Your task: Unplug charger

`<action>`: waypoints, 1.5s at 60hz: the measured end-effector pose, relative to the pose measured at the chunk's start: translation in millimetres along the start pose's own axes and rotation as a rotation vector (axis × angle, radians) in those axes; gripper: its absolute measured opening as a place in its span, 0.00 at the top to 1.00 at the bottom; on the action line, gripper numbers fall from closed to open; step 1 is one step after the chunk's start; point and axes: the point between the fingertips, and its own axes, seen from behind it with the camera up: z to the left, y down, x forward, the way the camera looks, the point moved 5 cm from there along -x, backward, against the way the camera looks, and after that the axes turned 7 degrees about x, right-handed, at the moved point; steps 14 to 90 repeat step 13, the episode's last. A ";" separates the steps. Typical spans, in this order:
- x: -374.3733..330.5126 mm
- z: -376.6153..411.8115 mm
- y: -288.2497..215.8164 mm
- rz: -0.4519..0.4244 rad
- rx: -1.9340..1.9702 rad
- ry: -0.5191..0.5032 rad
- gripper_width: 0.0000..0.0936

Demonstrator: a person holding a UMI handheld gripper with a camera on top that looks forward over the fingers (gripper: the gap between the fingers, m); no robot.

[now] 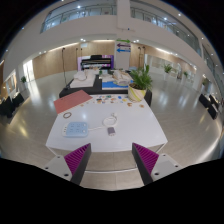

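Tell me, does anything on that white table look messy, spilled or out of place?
Nothing stands out. The white table carries a few small items, too small to identify, a reddish sheet and a potted plant, all apparently undisturbed. The gripper hovers open before the table, holding nothing.

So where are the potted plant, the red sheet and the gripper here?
Plant [139, 80]: gripper view, on its green leaves.
Red sheet [72, 100]: gripper view, on its flat middle.
Gripper [112, 160]: gripper view, midway between its two open fingers.

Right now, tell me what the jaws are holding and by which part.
Nothing is held. The gripper is open, with only bare floor between its pads; the white table lies beyond them.
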 end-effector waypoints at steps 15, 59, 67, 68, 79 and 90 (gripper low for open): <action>-0.6 -4.1 4.3 -0.009 -0.022 0.005 0.09; -0.6 -4.1 4.3 -0.009 -0.022 0.005 0.09; -0.6 -4.1 4.3 -0.009 -0.022 0.005 0.09; -0.6 -4.1 4.3 -0.009 -0.022 0.005 0.09; -0.6 -4.1 4.3 -0.009 -0.022 0.005 0.09; -0.6 -4.1 4.3 -0.009 -0.022 0.005 0.09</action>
